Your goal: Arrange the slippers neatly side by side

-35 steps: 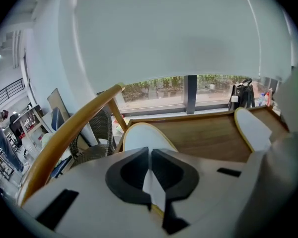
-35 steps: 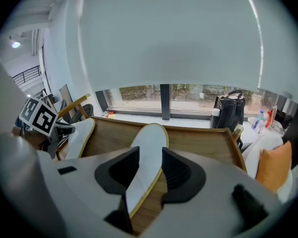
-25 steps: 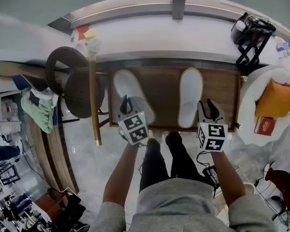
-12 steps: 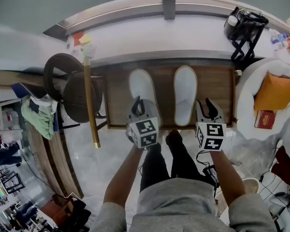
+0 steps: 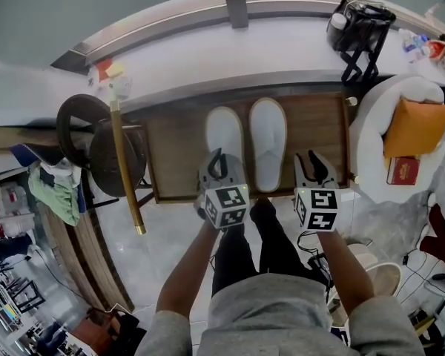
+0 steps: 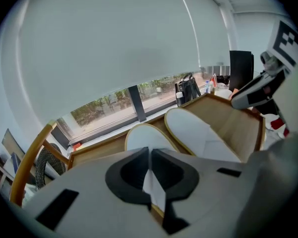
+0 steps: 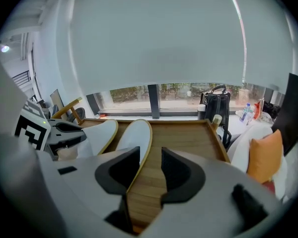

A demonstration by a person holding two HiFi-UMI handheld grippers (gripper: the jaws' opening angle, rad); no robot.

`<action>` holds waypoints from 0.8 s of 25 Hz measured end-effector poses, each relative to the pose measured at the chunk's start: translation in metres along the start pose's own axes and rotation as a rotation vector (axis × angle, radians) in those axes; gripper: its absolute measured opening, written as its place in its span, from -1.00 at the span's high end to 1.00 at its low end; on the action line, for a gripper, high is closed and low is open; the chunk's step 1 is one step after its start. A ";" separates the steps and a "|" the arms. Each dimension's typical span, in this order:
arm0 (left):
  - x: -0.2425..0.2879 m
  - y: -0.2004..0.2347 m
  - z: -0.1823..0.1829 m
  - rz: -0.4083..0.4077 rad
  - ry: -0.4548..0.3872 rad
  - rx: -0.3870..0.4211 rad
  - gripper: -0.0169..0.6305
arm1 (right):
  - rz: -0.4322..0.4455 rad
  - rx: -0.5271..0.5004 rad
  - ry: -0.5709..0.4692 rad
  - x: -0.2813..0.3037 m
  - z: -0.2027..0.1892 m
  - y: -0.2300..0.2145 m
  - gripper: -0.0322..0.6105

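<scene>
Two white slippers lie side by side, toes away from me, on a wooden tray table (image 5: 322,128). My left gripper (image 5: 219,157) is shut on the heel of the left slipper (image 5: 224,133); in the left gripper view a fold of its white fabric is pinched between the pads of the left gripper (image 6: 149,155). The right slipper (image 5: 268,141) lies free, close beside it. My right gripper (image 5: 317,161) hovers over the bare wood to the right of that slipper. In the right gripper view, the right gripper (image 7: 150,157) is open with nothing between its fingers.
A dark round-seated chair (image 5: 96,136) with a wooden pole (image 5: 124,169) stands left of the tray. A black bag (image 5: 360,28) sits on the sill at the back right. A white armchair with an orange cushion (image 5: 415,128) is at the right. My legs (image 5: 259,236) are just before the tray.
The left gripper has carried the left slipper rightward and straightened it, so it now lies parallel and close to the right slipper. The right gripper has stayed where it was, open.
</scene>
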State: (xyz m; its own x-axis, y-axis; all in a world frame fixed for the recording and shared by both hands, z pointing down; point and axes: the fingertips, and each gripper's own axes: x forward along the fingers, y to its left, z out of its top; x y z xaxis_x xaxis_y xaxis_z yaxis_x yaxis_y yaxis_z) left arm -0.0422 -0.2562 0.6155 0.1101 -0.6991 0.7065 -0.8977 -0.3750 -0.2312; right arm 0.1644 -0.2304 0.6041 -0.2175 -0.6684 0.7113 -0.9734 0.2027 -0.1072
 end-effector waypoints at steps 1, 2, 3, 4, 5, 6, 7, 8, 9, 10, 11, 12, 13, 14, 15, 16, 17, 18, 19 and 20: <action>0.002 -0.002 0.000 -0.003 0.000 0.004 0.86 | -0.003 0.005 0.001 -0.001 -0.001 -0.002 0.45; 0.003 -0.003 0.001 -0.004 0.001 0.008 0.86 | -0.005 0.008 0.004 -0.001 -0.003 -0.003 0.46; 0.005 -0.004 0.002 -0.006 0.003 0.011 0.86 | -0.008 0.009 0.007 -0.001 -0.004 -0.005 0.46; 0.006 -0.005 0.002 -0.008 0.003 0.013 0.86 | -0.010 0.009 0.010 -0.002 -0.006 -0.006 0.46; 0.007 -0.005 0.003 -0.009 0.001 0.014 0.86 | -0.011 0.008 0.012 -0.002 -0.007 -0.007 0.46; 0.007 -0.006 0.005 -0.008 -0.004 0.013 0.86 | -0.011 0.006 0.014 -0.003 -0.008 -0.007 0.46; 0.007 -0.006 0.007 -0.005 -0.011 0.011 0.86 | -0.012 0.005 0.016 -0.003 -0.009 -0.008 0.46; 0.006 -0.006 0.009 0.000 -0.019 0.007 0.86 | -0.013 0.005 0.018 -0.003 -0.009 -0.010 0.46; 0.005 -0.006 0.011 0.004 -0.027 0.005 0.86 | -0.014 0.005 0.019 -0.003 -0.010 -0.011 0.47; 0.005 -0.007 0.012 0.007 -0.034 0.006 0.86 | -0.015 0.005 0.021 -0.003 -0.010 -0.012 0.47; 0.005 -0.007 0.012 0.010 -0.037 0.010 0.86 | -0.015 0.004 0.022 -0.003 -0.010 -0.012 0.47; 0.006 -0.006 0.012 0.013 -0.037 0.015 0.86 | -0.016 0.003 0.024 -0.003 -0.010 -0.012 0.47; 0.008 -0.005 0.011 0.015 -0.036 0.021 0.86 | -0.016 0.002 0.025 -0.002 -0.009 -0.012 0.47; 0.010 -0.005 0.011 0.016 -0.032 0.024 0.86 | -0.016 0.001 0.025 -0.002 -0.009 -0.012 0.47; 0.012 -0.005 0.010 0.015 -0.028 0.024 0.86 | -0.016 0.000 0.026 -0.001 -0.009 -0.012 0.47; 0.014 -0.005 0.009 0.014 -0.024 0.021 0.86 | -0.016 -0.001 0.026 -0.001 -0.009 -0.012 0.47; 0.015 -0.006 0.007 0.013 -0.021 0.017 0.86 | -0.016 -0.002 0.027 0.000 -0.010 -0.012 0.47; 0.017 -0.007 0.006 0.010 -0.017 0.015 0.86 | -0.016 -0.002 0.029 0.000 -0.011 -0.012 0.47; 0.018 -0.008 0.004 0.006 -0.011 0.013 0.86 | -0.017 -0.001 0.031 0.000 -0.012 -0.012 0.47; 0.020 -0.010 0.003 0.001 -0.006 0.012 0.86 | -0.017 0.000 0.033 0.001 -0.012 -0.012 0.47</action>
State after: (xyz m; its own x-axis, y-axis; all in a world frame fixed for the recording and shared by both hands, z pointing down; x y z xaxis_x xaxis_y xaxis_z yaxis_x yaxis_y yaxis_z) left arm -0.0297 -0.2681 0.6297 0.1115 -0.7032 0.7022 -0.8925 -0.3816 -0.2404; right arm 0.1772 -0.2247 0.6143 -0.1984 -0.6479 0.7354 -0.9769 0.1913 -0.0949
